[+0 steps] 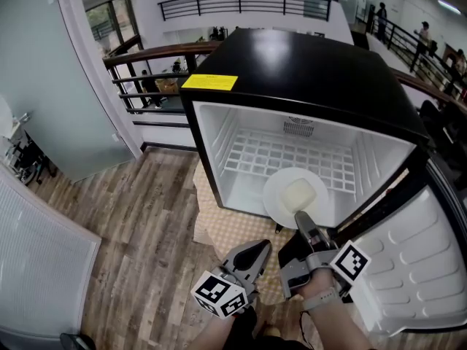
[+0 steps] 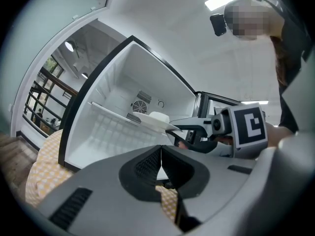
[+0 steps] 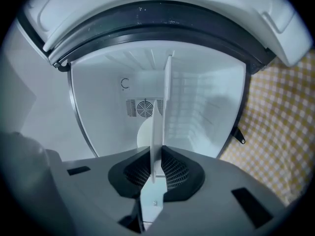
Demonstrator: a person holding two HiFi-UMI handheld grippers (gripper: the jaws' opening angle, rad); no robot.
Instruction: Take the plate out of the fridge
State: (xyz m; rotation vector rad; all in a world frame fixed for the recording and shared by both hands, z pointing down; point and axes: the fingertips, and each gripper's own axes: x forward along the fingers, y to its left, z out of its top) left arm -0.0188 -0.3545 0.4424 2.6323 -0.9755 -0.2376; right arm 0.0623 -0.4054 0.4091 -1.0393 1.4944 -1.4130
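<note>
Right gripper (image 1: 301,219) jaws clamp the rim of the white plate (image 1: 277,195) at the mini fridge (image 1: 292,71) mouth, frame centre; left gripper (image 1: 255,252) (jaws pressed together, empty) idles. Withdrawing level should keep the pale block (image 1: 298,194) aboard.

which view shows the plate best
Head view: almost the whole round plate shows from above, right gripper shut on its near rim. Left gripper view shows it edge-on; right gripper view only a thin rim between its jaws.
</note>
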